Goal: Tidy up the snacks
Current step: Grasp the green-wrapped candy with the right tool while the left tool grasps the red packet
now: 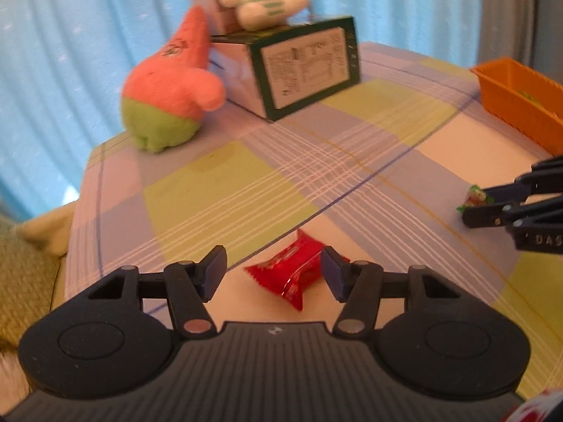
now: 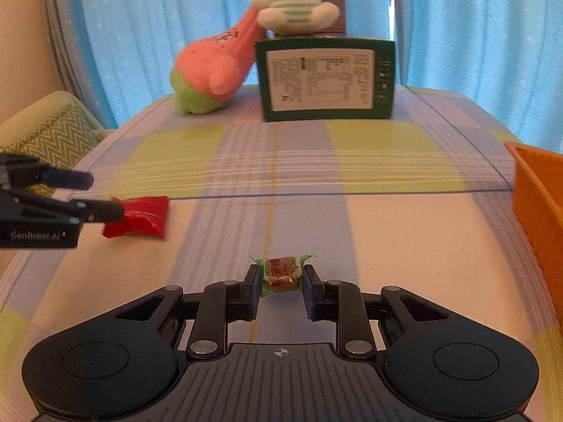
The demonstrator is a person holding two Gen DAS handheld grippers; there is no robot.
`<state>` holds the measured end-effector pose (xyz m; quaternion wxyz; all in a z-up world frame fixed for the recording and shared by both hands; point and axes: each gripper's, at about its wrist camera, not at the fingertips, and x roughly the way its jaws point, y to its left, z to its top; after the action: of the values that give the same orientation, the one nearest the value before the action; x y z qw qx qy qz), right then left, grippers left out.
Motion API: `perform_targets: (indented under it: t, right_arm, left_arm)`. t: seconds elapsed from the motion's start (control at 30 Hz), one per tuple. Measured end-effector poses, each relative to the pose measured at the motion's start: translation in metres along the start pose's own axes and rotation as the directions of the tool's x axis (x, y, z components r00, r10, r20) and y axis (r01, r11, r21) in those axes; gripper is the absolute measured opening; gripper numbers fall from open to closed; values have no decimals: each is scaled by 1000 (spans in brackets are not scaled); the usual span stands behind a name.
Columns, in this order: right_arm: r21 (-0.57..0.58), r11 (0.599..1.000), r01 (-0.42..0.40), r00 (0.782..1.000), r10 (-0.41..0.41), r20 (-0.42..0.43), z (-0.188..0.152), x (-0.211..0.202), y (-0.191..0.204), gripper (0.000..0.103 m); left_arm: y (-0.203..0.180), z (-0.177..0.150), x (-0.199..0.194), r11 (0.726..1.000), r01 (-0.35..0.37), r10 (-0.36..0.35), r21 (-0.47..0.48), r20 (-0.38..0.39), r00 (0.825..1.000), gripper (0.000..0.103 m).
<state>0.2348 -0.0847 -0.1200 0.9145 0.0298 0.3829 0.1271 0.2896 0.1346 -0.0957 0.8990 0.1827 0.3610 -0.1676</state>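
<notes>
Right gripper: fingers narrowed onto 1 small twist-wrapped candy, green crinkled ends, brownish middle, pads touching both ends. Left gripper: fingers wide, straddling 1 red glossy foil packet lying flat on the plaid tablecloth; right pad looks to touch it, left pad apart. 1 orange ribbed plastic basket at right, cut off by frame edge, contents unreadable. Back of table: 2 plush toys, pink-green and white striped, plus 1 green cardboard box, label print too blurred to read.
</notes>
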Motion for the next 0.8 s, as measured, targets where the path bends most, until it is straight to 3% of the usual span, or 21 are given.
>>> perform_targets:
  t: [0.2,0.37,0.4,0.6,0.8]
  right_arm:
    - [30,999,21,1000,-21,-14,-6,-2,-18,25]
    - [51,999,15,1000,-14,-12,-3,-4,-23,25]
    - [53,998,15,1000,-15,-8,-3,-5,-24,25]
    - [78,997,9,1000,-9,6,2,-16,-30,25]
    - [109,994,3,1000,-5,17,4,-40,-37,25]
  left_arm:
    - [-8,12,27,986,94,-81,138,-101,992,48]
    - [-12,15,41,983,106,-78,151,-181,980,37]
    - [-12,15,41,986,109,-84,128,-188,979,28]
    - [-20,11,26,995,70,-81,-68,-181,980,24]
    - [-46,7,-5,964,21,-62,-266,-149,987,24]
